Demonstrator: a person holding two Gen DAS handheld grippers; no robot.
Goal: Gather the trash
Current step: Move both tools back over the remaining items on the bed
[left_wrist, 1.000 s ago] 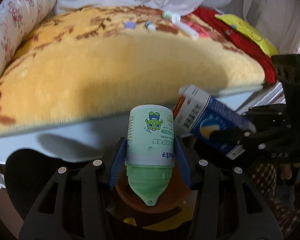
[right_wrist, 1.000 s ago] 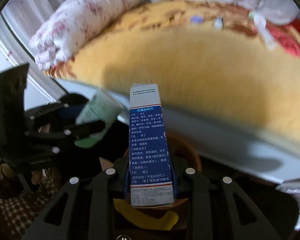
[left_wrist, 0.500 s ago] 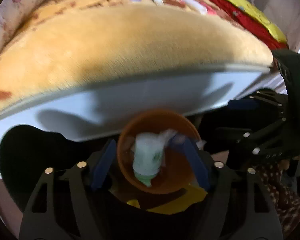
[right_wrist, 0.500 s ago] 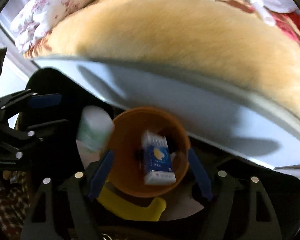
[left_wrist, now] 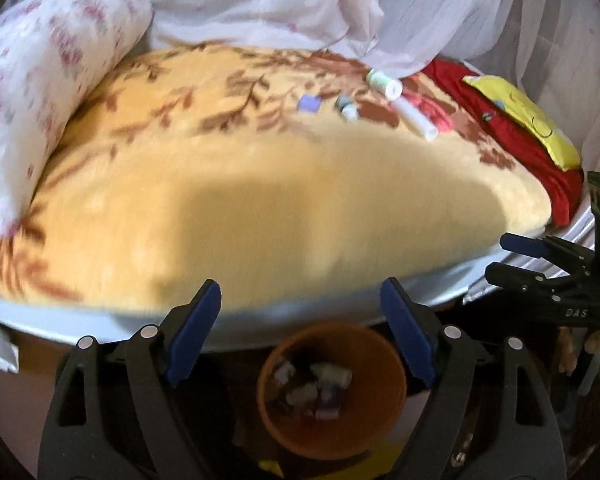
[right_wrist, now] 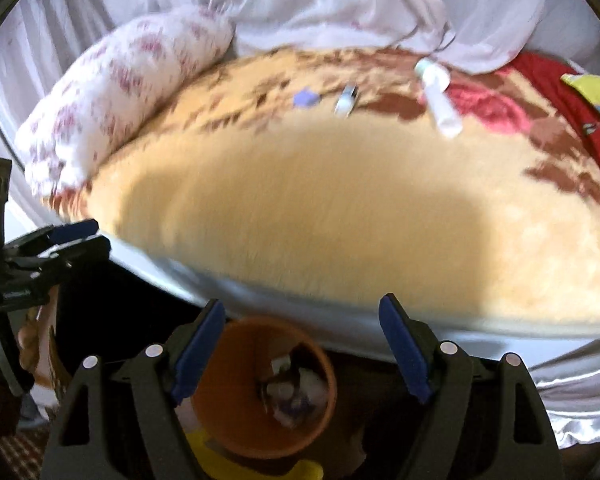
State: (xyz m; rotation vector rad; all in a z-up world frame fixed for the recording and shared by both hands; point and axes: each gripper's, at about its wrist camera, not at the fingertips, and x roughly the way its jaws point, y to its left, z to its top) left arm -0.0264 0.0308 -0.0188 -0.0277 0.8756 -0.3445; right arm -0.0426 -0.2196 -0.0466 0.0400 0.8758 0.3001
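An orange bin stands on the floor by the bed, holding several pieces of trash, all blurred. My left gripper hangs above it, jaws opening, nothing between them. My right gripper is also over the bin, jaws opening and empty. Each gripper shows at the edge of the other's view: the right, the left. Far back on the blanket lie a green-white bottle, a white tube, a small vial and a purple square.
A yellow blanket with brown flowers covers the bed. A floral pillow lies at the left, white drapery behind, red cloth with a yellow item at the right. Something yellow lies beside the bin's base.
The left gripper let go of the green bottle and the right let go of the blue-white box; both fell into the orange bin. Both grippers then rose, bringing more of the bed into view.
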